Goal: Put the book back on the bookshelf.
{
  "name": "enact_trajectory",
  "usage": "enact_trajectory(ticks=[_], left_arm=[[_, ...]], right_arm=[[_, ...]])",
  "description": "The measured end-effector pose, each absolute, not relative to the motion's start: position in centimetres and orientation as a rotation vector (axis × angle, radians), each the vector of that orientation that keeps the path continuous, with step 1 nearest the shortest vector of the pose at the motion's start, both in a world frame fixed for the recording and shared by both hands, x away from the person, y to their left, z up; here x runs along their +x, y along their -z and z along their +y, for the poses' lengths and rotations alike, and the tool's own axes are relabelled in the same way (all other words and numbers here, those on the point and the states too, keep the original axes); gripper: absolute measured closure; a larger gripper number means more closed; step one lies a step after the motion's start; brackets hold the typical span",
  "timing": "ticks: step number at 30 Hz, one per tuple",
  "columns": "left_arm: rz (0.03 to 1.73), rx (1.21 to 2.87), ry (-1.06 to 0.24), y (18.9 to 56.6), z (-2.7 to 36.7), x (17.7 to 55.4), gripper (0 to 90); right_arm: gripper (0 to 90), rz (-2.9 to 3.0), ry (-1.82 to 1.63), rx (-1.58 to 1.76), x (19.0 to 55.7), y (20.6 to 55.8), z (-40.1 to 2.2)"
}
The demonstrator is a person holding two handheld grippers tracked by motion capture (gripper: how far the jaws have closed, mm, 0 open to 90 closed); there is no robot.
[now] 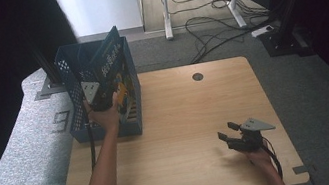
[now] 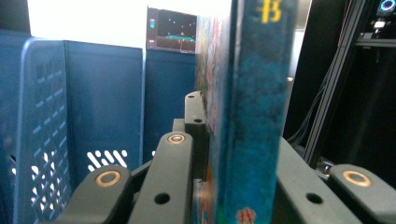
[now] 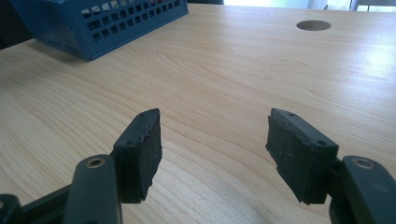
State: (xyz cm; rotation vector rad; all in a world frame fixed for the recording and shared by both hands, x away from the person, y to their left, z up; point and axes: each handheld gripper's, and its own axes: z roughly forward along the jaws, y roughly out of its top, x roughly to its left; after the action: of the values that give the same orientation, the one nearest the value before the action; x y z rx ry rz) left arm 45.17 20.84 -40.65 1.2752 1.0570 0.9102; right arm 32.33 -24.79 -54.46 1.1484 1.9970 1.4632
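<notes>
High view: the left gripper pinches a blue book standing tilted inside the blue perforated basket at the table's far left; the right gripper rests spread, well apart. Left gripper view: jaws clamp the book's spine upright, basket wall beside. Right gripper view: jaws spread over bare wood, basket corner beyond.

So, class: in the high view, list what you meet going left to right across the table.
Blue basket → book held upright in it by the left gripper → round hole in the table → right gripper, jaws open.
</notes>
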Motion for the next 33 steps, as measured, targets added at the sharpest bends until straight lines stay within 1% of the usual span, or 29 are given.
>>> enact_trajectory(ticks=[10, 25, 27, 30, 33], left_arm=[[1.069, 1.316, -0.897, 42.7, 20.4, 45.3, 81.5], [1.034, 1.354, -0.905, 43.5, 19.9, 44.3, 77.9], [1.024, 1.361, -0.899, 43.4, 19.8, 44.1, 76.3], [1.013, 1.366, -0.895, 43.4, 19.7, 43.8, 71.3], [0.994, 1.371, -0.91, 43.7, 19.8, 43.0, 70.5]], right_arm=[[34.7, 2.002, -1.465, 1.145, 32.3, 54.5, -24.8], [34.6, 2.008, -1.467, 1.139, 32.2, 54.4, -24.7], [34.6, 2.008, -1.467, 1.138, 32.1, 54.4, -24.6], [34.6, 2.007, -1.468, 1.138, 32.1, 54.4, -24.6], [34.5, 2.01, -1.464, 1.138, 32.1, 54.4, -24.6]])
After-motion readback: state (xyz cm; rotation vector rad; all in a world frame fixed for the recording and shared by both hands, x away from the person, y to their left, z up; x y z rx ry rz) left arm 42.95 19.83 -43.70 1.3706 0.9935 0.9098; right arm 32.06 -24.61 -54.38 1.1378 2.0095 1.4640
